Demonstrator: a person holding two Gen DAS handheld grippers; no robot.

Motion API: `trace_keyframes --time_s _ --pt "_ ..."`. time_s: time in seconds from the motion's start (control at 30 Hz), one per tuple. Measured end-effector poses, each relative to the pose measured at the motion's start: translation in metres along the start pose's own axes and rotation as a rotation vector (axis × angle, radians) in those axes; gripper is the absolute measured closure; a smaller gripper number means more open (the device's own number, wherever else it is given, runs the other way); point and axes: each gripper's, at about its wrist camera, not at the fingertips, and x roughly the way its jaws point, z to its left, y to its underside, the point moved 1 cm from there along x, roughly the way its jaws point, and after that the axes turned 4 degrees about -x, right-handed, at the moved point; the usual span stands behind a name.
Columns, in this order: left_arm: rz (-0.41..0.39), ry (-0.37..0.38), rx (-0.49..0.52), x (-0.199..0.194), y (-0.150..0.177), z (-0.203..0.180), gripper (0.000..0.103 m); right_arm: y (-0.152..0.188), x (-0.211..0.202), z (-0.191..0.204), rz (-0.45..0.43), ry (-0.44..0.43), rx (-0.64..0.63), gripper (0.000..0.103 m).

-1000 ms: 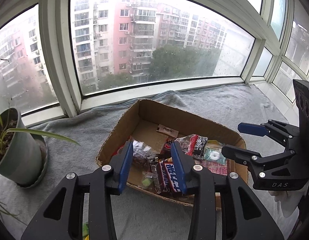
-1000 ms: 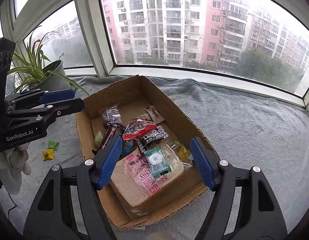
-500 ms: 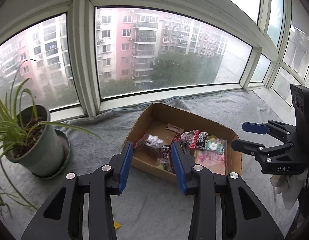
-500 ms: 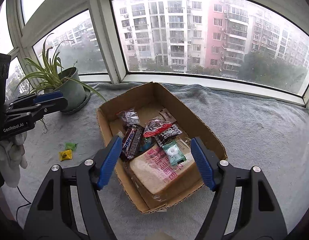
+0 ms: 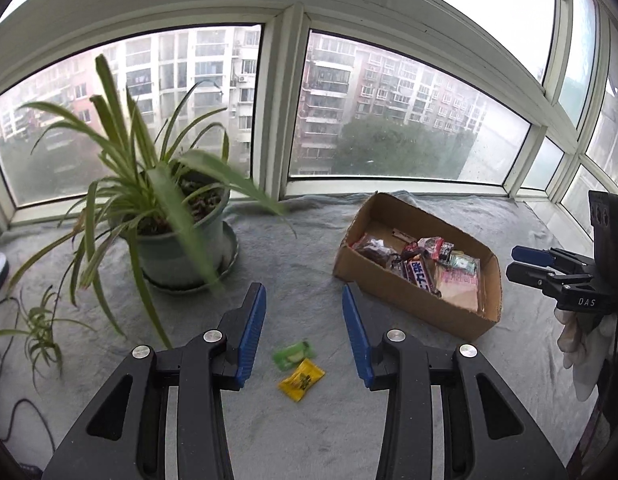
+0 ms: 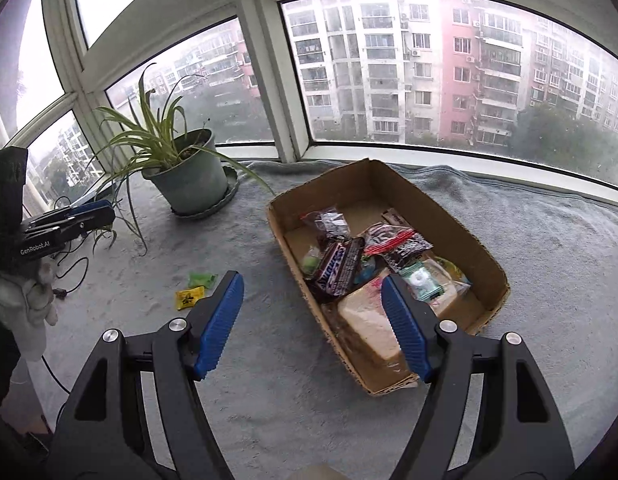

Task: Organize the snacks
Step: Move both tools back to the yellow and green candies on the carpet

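My left gripper (image 5: 303, 330) is wide open with nothing in it, hanging over the green candy (image 5: 291, 354) and the yellow candy (image 5: 301, 379), low centre of the left wrist frame on the grey blanket (image 5: 293, 272). They lie touching or nearly so, so I reckon I could pinch both or flick one away, maybe snag blanket pile too. My right gripper (image 6: 312, 322) is open and empty as well, straddling the near left wall of the cardboard box (image 6: 425, 204) of snacks; it could bump that. The plant pot (image 5: 177, 248), middle left, has leaves drooping close.
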Motion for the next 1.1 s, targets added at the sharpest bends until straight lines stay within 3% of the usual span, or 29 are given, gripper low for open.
trace_keyframes --time_s 0.37,0.63,0.83,0.97,1.1 --pt "0.103 -0.002 -0.065 0.012 0.056 0.021 0.065 0.004 0.045 0.055 0.076 -0.103 -0.06 0.029" --pt "0.133 -0.002 -0.065 0.03 0.055 0.039 0.065 0.026 0.081 0.084 0.145 -0.097 0.028 0.029" --pt "0.179 0.052 -0.016 0.045 0.052 0.052 0.065 0.04 0.108 0.123 0.153 -0.053 0.013 0.044" --pt "0.211 0.098 0.04 0.06 0.05 0.061 0.065 0.046 0.135 0.141 0.165 -0.033 0.084 0.054" --pt "0.229 0.125 0.058 0.073 0.048 0.072 0.069 0.05 0.163 0.154 0.202 0.033 0.123 0.056"
